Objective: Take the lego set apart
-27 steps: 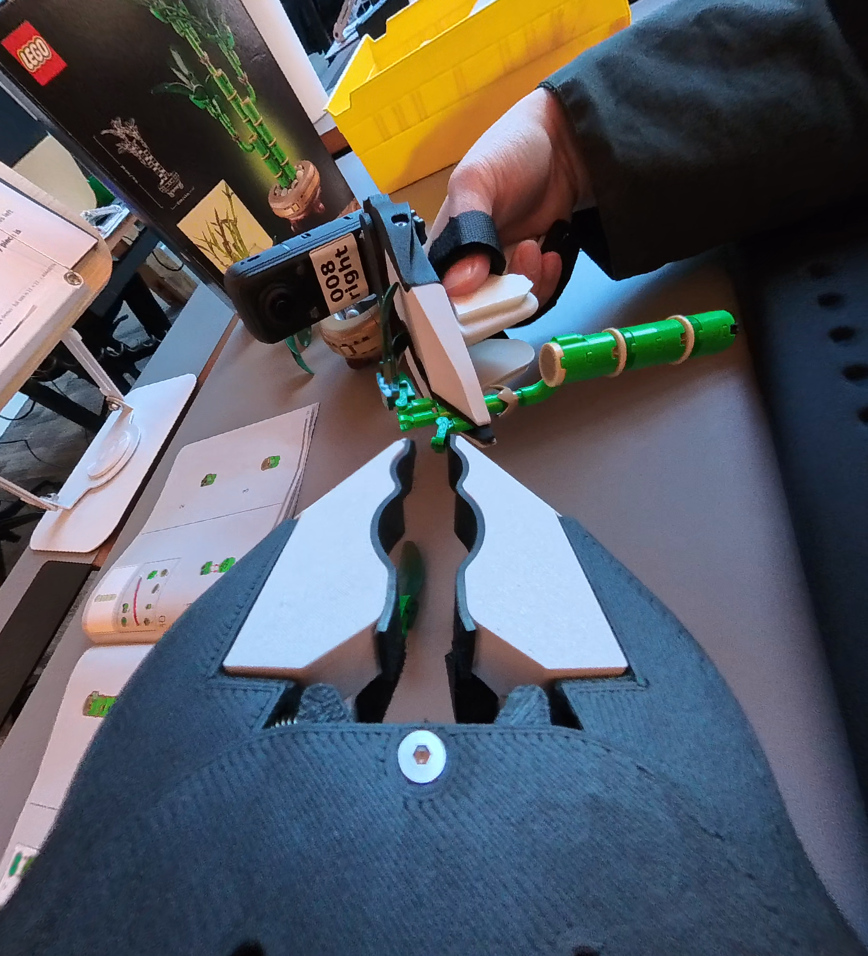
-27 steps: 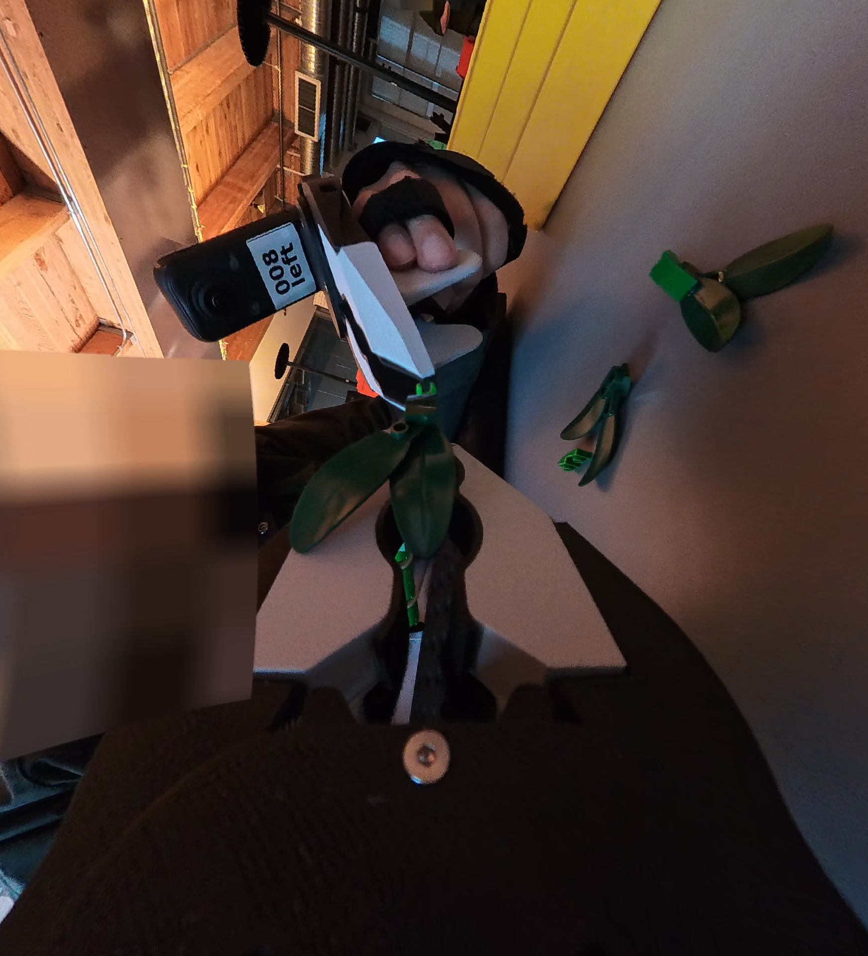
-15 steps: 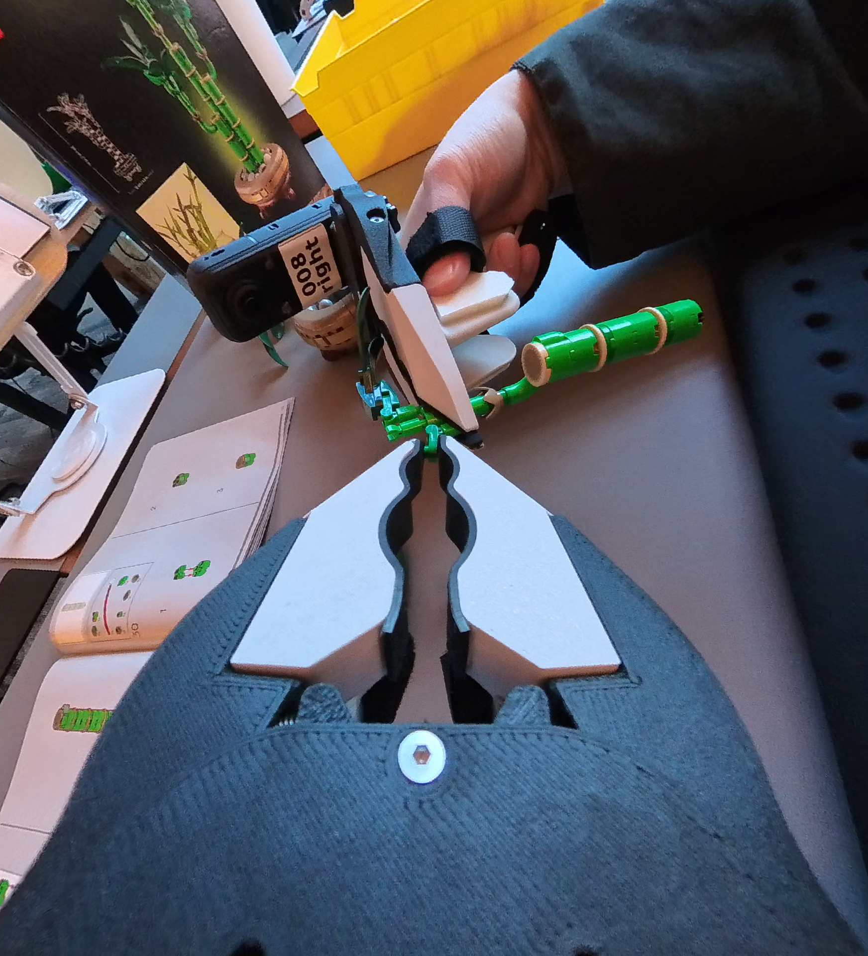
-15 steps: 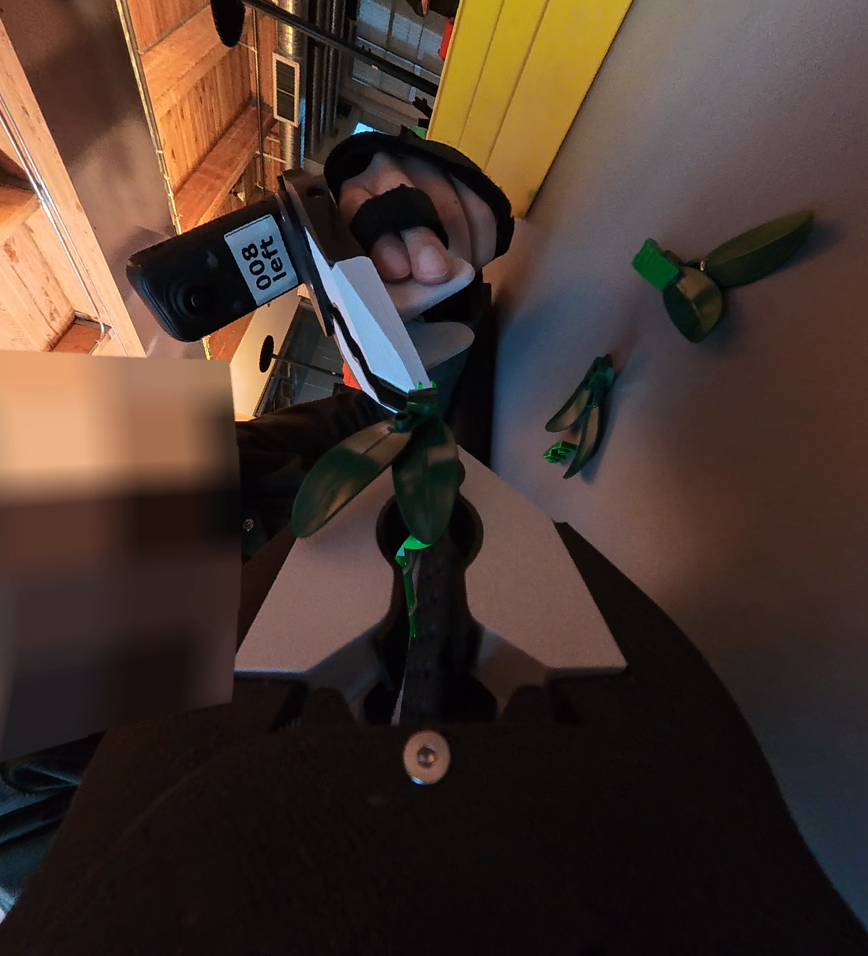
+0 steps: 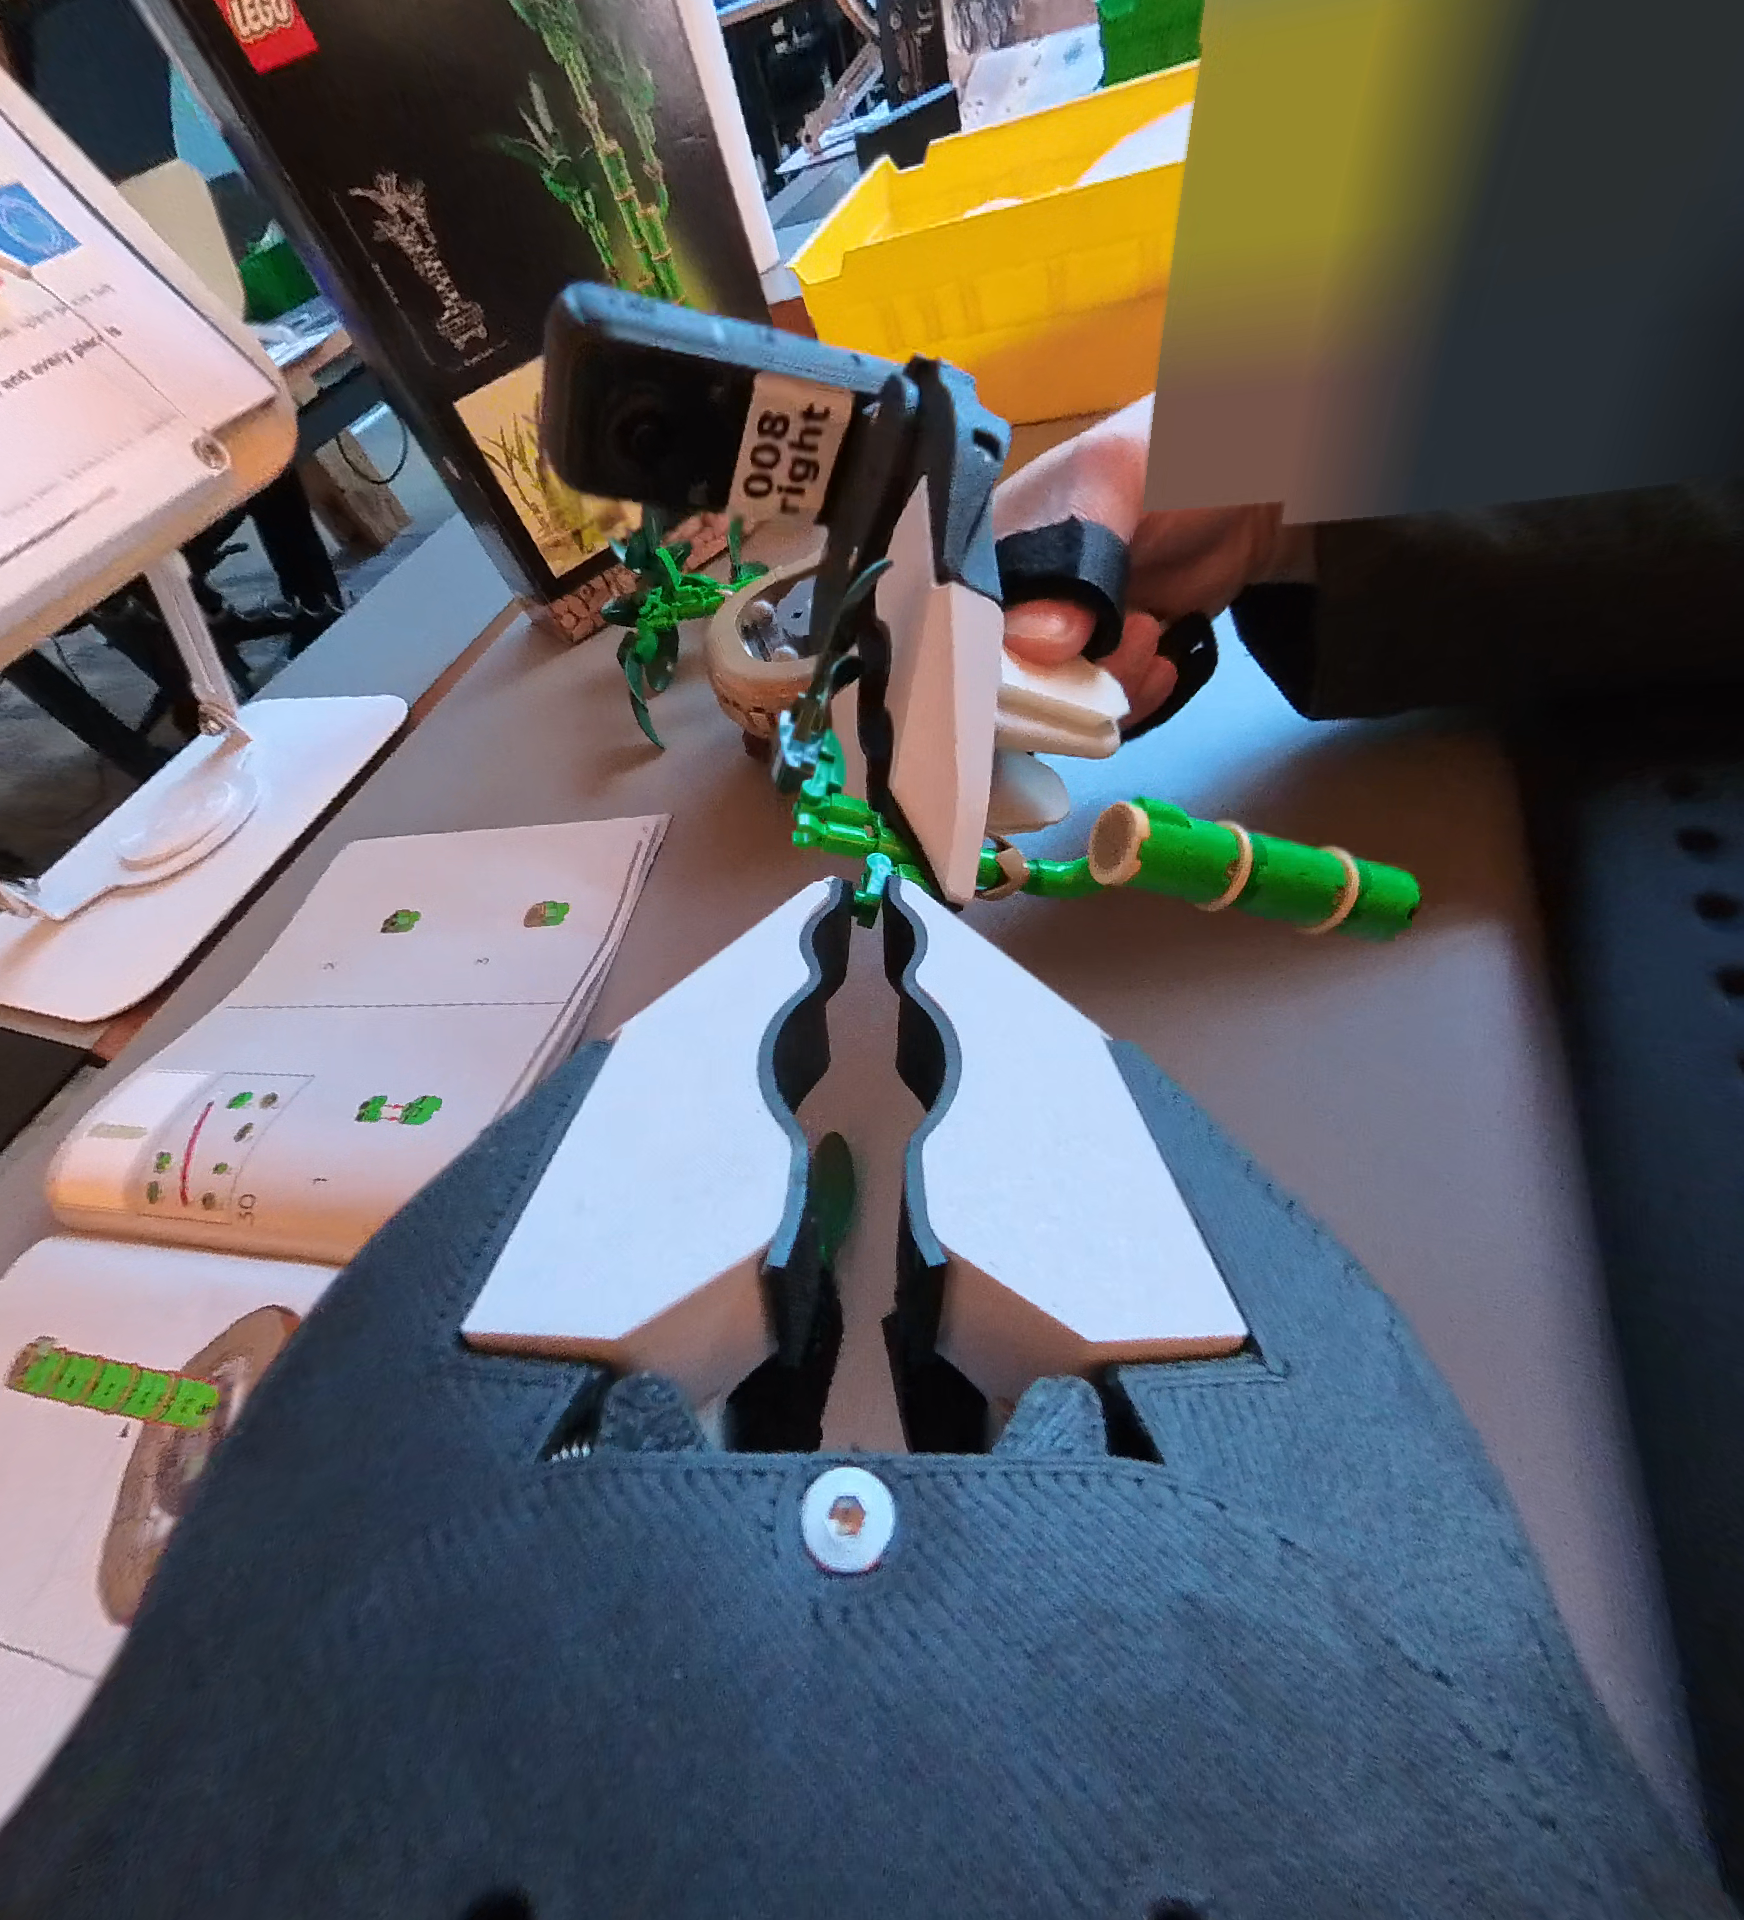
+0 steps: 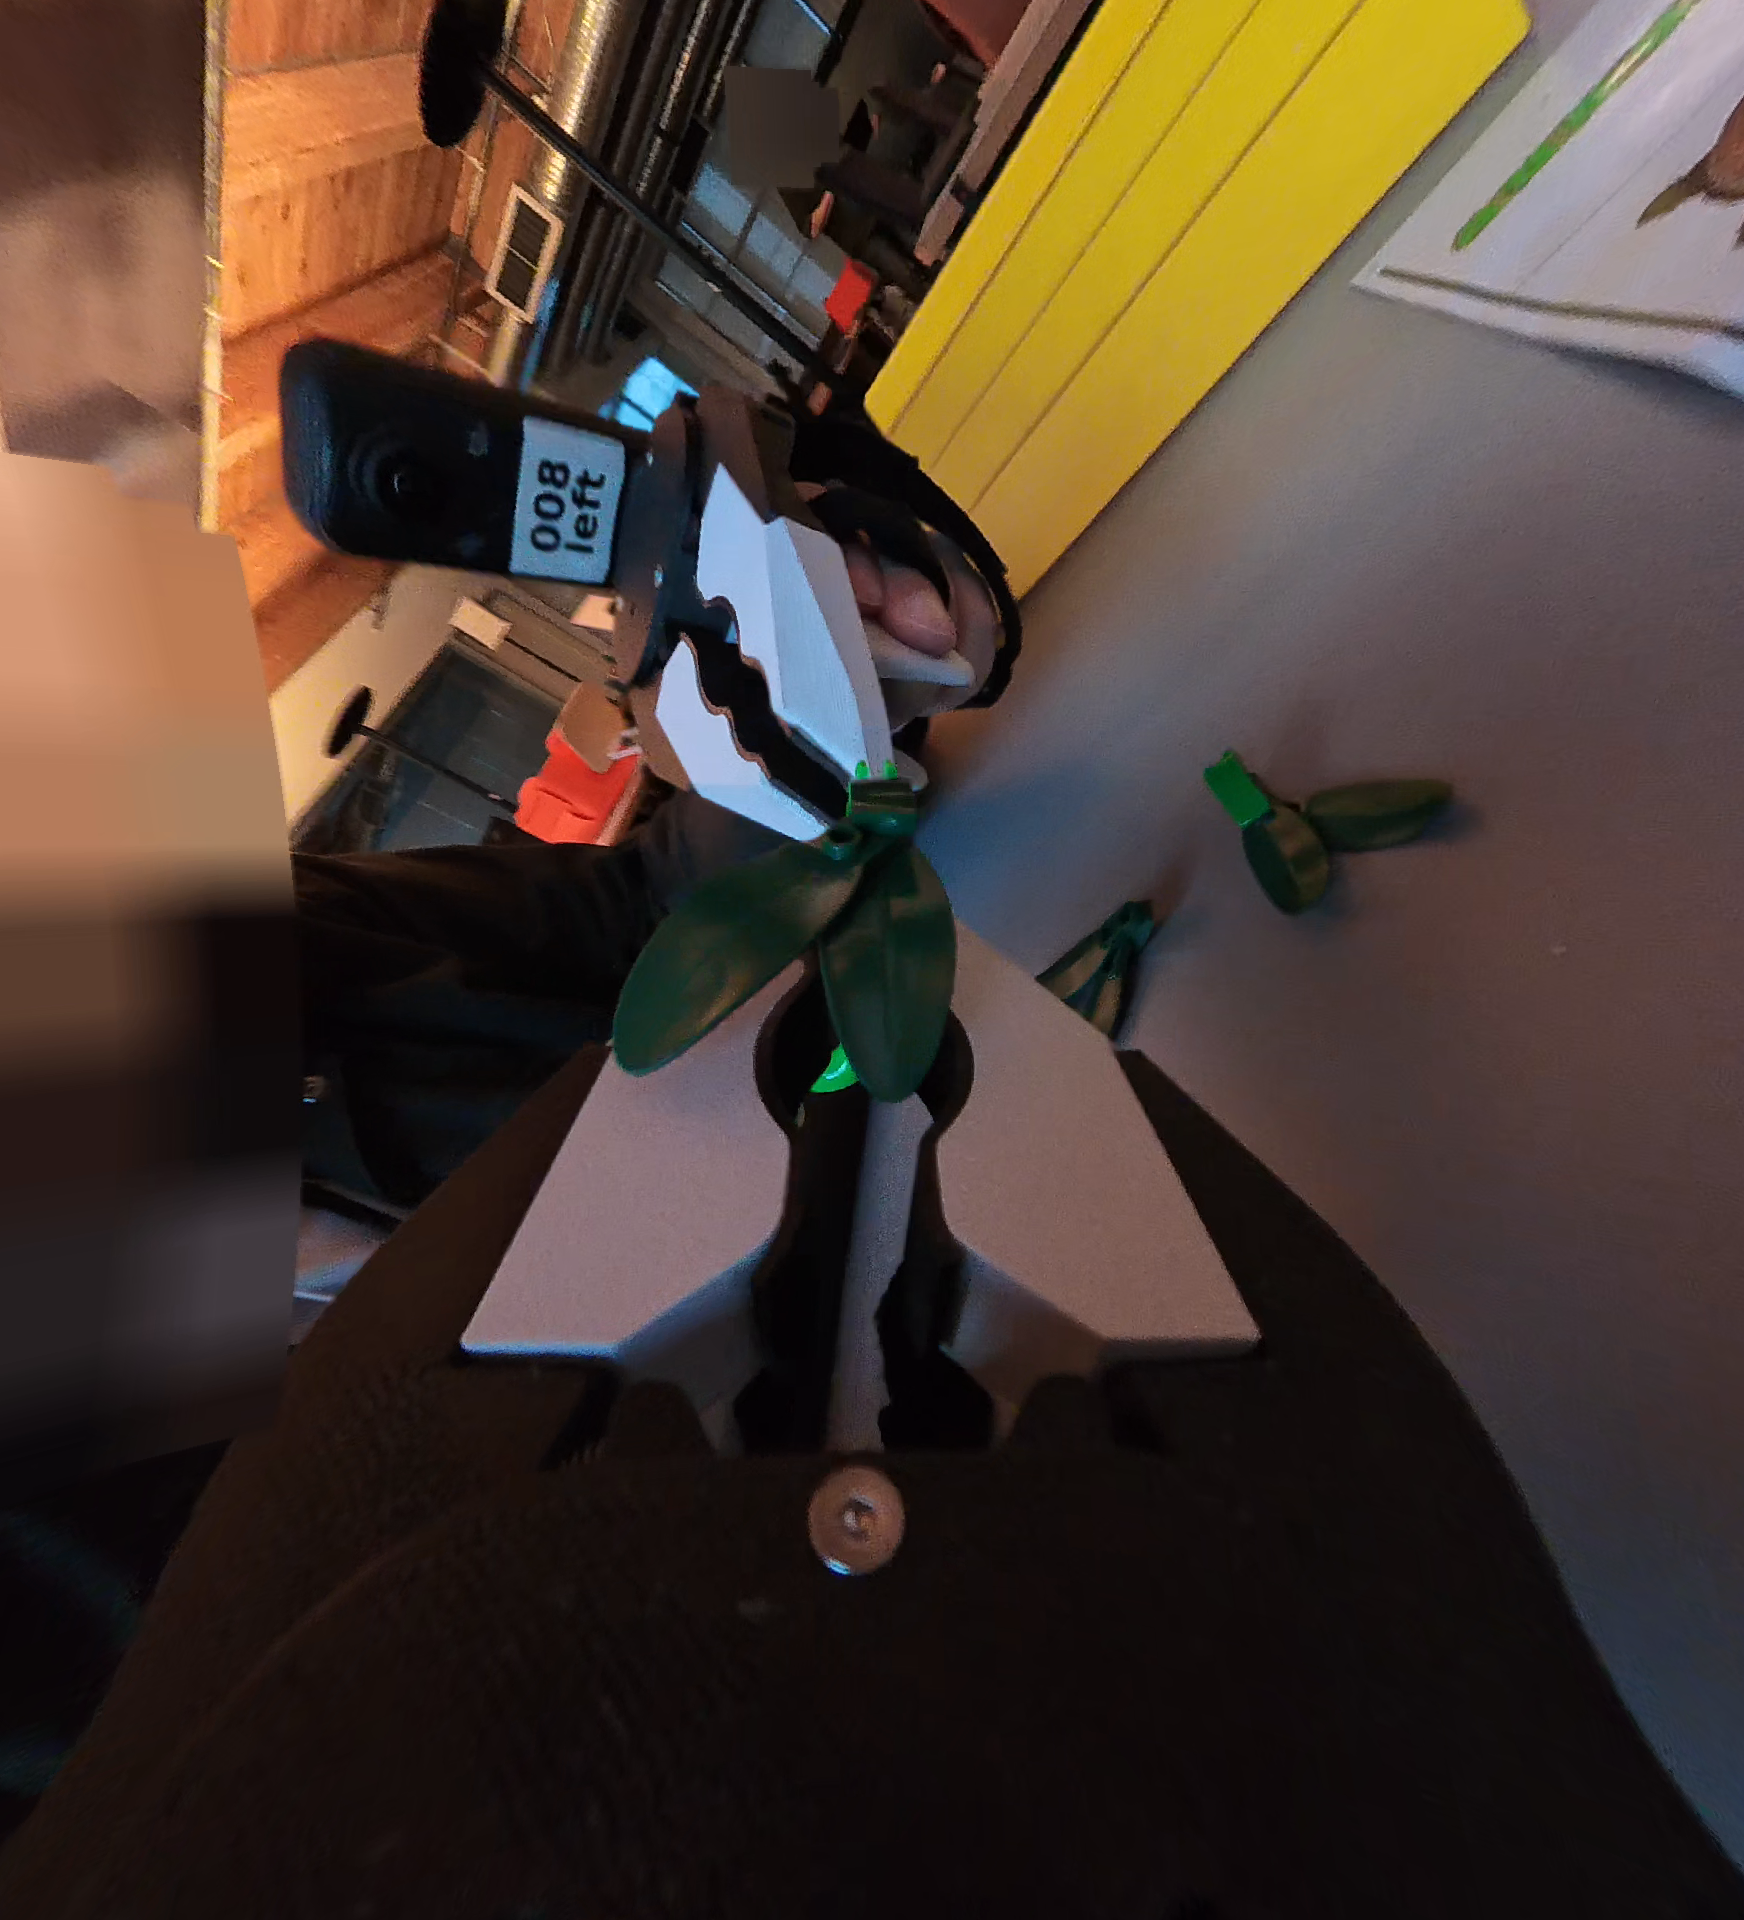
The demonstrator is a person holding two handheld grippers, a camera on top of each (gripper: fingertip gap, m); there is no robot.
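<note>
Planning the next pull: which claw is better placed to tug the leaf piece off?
Probably the left claw: its tips pinch the small green clip at the leaf cluster, while the right claw braces the stem.

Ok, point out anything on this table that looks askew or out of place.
The bamboo stalk lies flat on the table instead of standing in its pot. Loose dark green leaves lie scattered on the tabletop. With the set being taken apart, this looks expected; no damage shows.
</note>
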